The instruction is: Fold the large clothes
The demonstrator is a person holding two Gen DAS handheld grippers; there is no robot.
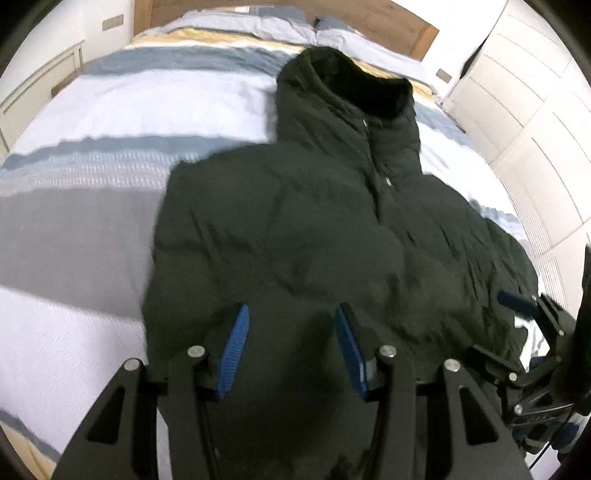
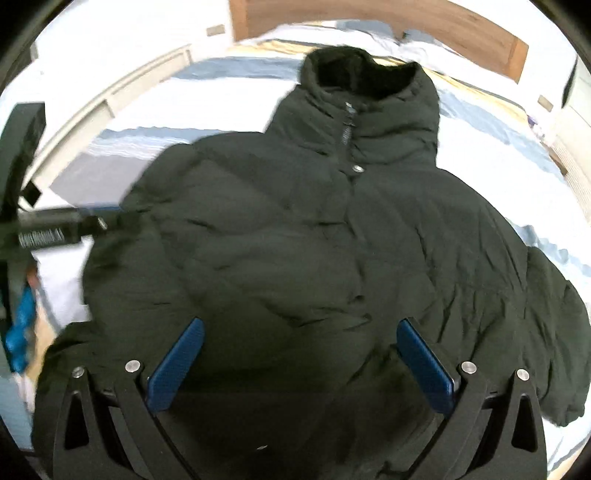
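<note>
A dark green puffer jacket [image 1: 295,229] with a hood lies front-up on the bed, hood toward the headboard; it fills the right wrist view [image 2: 314,240] too. My left gripper [image 1: 291,314] is open, its blue pads over the jacket's lower left part. My right gripper [image 2: 301,328] is open wide above the jacket's lower front. The right gripper also shows at the right edge of the left wrist view [image 1: 524,306], by the jacket's right sleeve. The left gripper's body shows at the left edge of the right wrist view [image 2: 55,229].
The bed [image 1: 110,110] has a white, blue and grey striped cover and pillows by a wooden headboard [image 1: 406,29]. White wardrobe doors [image 1: 535,110] stand to the right. A white bedside unit [image 1: 37,85] stands to the left.
</note>
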